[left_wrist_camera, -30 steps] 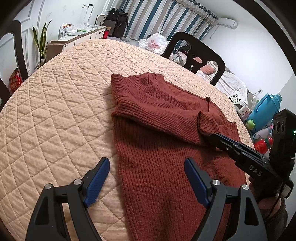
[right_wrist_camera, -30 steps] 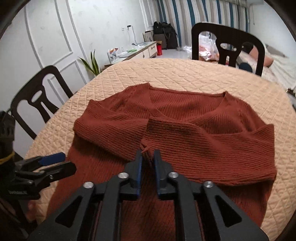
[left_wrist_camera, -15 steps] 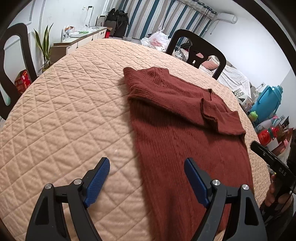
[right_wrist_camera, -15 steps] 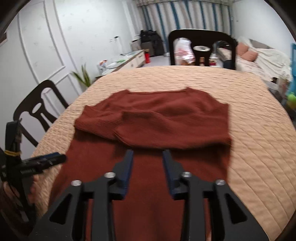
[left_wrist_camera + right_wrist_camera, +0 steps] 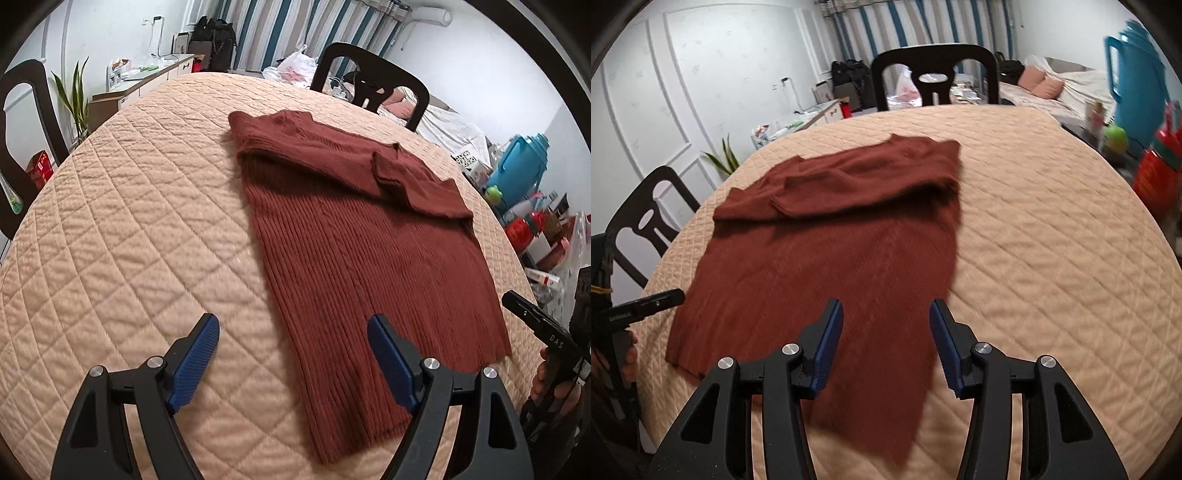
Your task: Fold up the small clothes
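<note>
Here, line by line:
Sweater (image 5: pixel 354 236): rust-red ribbed knit, flat on the quilted tabletop (image 5: pixel 129 229), both sleeves folded across the chest at the far end, hem nearest.
Left gripper (image 5: pixel 291 354): fingers spread wide, holding nothing, over the hem's left corner.
Right gripper (image 5: pixel 886 343): fingers partly open, holding nothing, above the hem's right part.
Chair (image 5: pixel 934 77): black, at the tabletop's far edge.

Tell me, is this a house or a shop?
Most likely a home, a room for living and eating. A sweater lies on a quilted table with dining chairs, a covered sofa or bed behind, and striped curtains.
</note>
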### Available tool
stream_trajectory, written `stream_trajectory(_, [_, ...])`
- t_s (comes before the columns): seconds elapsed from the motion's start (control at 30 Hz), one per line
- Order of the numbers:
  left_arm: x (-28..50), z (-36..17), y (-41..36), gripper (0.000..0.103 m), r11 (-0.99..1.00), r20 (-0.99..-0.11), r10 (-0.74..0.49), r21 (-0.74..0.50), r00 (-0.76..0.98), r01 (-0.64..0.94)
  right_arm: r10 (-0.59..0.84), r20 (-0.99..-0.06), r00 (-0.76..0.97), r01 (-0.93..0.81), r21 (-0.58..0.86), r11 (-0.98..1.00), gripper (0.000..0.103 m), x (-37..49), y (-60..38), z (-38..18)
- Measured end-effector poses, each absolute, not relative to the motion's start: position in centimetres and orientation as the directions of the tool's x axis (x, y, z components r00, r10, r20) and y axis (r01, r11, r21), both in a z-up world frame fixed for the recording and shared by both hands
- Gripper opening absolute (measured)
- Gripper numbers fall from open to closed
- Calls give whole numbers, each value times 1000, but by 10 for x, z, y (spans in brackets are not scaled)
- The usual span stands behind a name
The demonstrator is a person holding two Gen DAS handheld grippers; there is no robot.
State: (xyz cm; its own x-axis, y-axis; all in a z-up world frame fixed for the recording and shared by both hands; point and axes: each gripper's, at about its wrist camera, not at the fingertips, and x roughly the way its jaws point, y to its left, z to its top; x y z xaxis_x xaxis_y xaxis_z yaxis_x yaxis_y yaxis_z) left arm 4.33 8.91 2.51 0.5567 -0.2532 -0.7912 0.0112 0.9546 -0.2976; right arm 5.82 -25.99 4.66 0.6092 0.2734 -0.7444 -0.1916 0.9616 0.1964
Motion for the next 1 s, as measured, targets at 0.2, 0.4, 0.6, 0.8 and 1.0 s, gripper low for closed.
stream_trajectory(0.2, [28,24,83,84,943,-781,-289,-333,554,22,281,-755,592,-195,204,959,57,39,-263,40])
stream_trajectory(0.4, [19,25,77,74,931,-774,-325,-362,543,41,309,-763,568,-202,234,951,57,31,-262,32])
stream_trajectory(0.6, [14,25,72,70,931,-774,-330,-363,540,48,330,-762,558,-196,266,944,57,26,-264,27])
stream_trajectory(0.8, [10,23,71,69,922,-768,-338,-386,544,28,355,-750,558,-198,295,935,57,21,-265,26])
stream_trajectory(1.0, [8,23,64,58,923,-770,-338,-384,541,30,385,-740,552,-204,327,923,39,19,-267,25])
